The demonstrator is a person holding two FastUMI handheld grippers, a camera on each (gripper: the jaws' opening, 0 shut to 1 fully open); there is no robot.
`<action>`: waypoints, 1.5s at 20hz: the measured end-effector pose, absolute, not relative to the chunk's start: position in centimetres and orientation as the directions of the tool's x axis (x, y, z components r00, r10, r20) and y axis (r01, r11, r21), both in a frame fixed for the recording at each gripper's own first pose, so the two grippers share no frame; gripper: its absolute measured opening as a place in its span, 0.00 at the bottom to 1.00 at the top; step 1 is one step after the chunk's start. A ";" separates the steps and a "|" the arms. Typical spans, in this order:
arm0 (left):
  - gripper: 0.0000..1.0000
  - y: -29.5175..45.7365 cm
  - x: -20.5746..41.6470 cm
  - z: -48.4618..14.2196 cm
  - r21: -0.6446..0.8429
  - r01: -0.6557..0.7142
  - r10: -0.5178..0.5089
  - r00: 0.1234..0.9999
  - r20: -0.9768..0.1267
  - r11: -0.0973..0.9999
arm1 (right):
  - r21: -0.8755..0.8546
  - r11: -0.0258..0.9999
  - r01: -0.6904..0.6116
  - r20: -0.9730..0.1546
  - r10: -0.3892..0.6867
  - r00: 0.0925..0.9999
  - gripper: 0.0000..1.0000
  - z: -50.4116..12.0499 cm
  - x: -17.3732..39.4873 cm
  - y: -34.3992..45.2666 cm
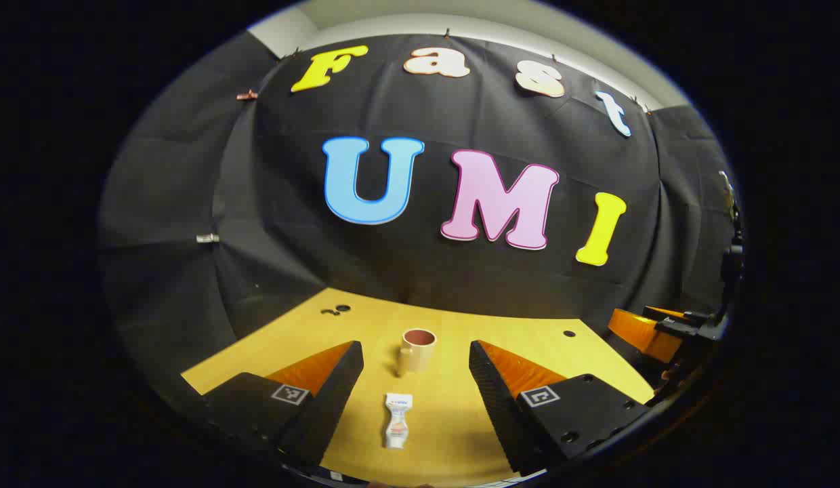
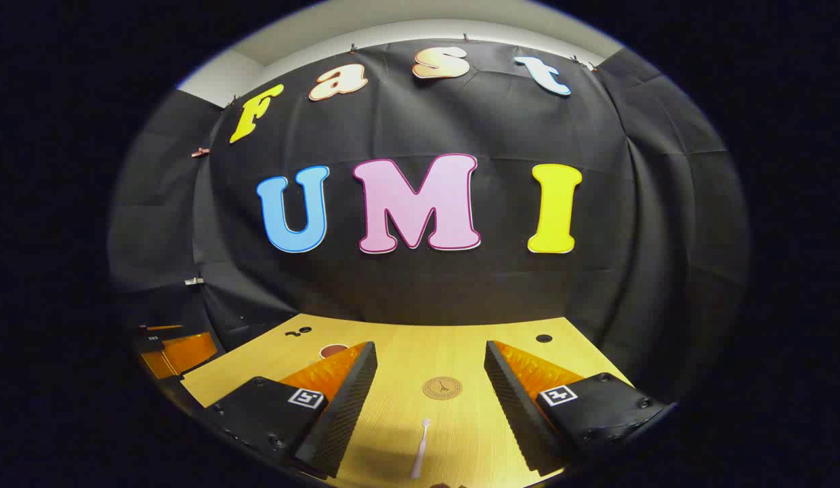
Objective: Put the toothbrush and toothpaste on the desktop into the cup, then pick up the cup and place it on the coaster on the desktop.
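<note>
Left gripper view: the left tool (image 1: 416, 390) is held above the counter (image 1: 460, 325) with its fingers spread wide apart, nothing between them. The toothpaste (image 1: 397, 420) lies flat on the counter between the fingers, with the cup (image 1: 416, 351) upright just beyond it.

Right gripper view: the right tool (image 2: 430, 407) is likewise spread apart and empty. The toothbrush (image 2: 420, 449) lies on the counter between its fingers, with the coaster (image 2: 442, 388) beyond. The cup rim is glimpsed at far left.
</note>
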State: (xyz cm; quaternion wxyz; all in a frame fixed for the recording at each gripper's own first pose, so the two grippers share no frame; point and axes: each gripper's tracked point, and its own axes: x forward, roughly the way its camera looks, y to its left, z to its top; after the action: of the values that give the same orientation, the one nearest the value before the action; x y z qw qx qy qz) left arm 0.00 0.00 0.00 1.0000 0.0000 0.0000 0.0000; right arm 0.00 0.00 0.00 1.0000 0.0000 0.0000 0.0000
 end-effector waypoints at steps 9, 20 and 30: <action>0.97 -2.1 0.9 -2.7 0.015 0.061 -0.060 0.995 -0.079 0.998 | 0.005 1.000 -0.016 -0.019 0.016 1.000 0.98 -0.9 0.6 -1.0; 0.98 -0.9 3.5 -3.3 0.028 0.038 -0.034 0.991 -0.133 0.999 | 0.026 0.999 -0.022 -0.066 0.024 0.998 0.98 -2.5 1.9 -1.8; 0.98 -1.3 5.9 -7.3 0.040 0.059 -0.048 0.972 -0.230 0.997 | 0.015 0.999 -0.041 -0.127 0.043 0.991 0.98 -5.0 3.4 -1.8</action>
State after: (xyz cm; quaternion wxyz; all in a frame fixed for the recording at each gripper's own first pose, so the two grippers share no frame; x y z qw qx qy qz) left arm 5.89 -1.32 -7.32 0.9927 0.0235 0.1153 -0.0268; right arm 3.36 -1.83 -5.02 0.9977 0.0064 0.0640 0.0211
